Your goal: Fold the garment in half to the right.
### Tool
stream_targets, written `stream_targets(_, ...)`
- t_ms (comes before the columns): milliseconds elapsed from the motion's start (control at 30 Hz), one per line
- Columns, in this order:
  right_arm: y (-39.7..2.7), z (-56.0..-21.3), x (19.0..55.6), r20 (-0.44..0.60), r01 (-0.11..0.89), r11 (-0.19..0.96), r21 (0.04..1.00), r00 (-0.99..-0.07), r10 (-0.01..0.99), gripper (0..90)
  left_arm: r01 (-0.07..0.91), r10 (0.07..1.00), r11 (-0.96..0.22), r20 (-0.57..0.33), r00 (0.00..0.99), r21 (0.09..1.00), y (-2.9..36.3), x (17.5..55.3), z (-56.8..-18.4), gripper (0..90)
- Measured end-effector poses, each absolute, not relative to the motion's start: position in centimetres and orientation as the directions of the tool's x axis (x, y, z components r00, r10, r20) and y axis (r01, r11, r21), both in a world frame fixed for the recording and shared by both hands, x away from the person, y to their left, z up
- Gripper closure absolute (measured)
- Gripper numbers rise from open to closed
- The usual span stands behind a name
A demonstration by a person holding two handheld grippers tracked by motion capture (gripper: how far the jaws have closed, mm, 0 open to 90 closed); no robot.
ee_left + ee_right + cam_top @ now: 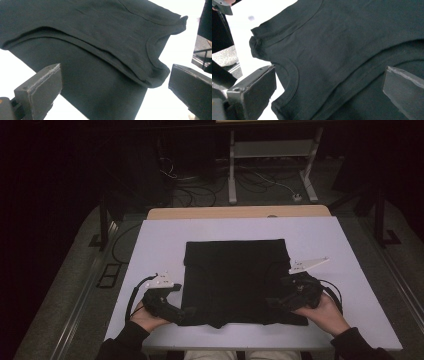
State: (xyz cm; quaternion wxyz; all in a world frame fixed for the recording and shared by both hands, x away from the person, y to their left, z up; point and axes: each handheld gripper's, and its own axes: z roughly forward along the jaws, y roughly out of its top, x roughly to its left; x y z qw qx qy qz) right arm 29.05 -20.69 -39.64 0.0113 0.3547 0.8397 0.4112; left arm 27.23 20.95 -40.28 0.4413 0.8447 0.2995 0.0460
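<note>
On white table [150,245], folded black shirt [232,280] lies flat.

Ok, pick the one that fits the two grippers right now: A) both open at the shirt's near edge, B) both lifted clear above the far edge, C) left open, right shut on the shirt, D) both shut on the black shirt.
A: each gripper view shows its two jaws spread wide apart with the shirt between and beyond them, unpinched; the left gripper and right gripper sit at its near corners.
</note>
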Motion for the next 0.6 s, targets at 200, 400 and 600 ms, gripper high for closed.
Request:
stream_targets(200, -20.2, -39.1, 30.0, 0.259, 0.574, 0.401, 0.714, -0.749, 0.61, 0.0, 0.475, 0.564, -0.414, -0.191, 0.804, 0.776, 21.6, 27.1, -40.5, 0.0)
stream_targets(400, -19.7, -38.7, 31.2, 0.252, 0.566, 0.399, 0.722, -0.751, 0.61, 0.0, 0.482, 0.578, -0.401, -0.193, 0.793, 0.779, 22.1, 27.0, -40.6, 0.0)
stream_targets(600, -18.8, -38.4, 32.5, 0.248, 0.562, 0.403, 0.723, -0.755, 0.607, 0.0, 0.495, 0.597, -0.392, -0.195, 0.778, 0.775, 22.8, 26.9, -40.9, 0.0)
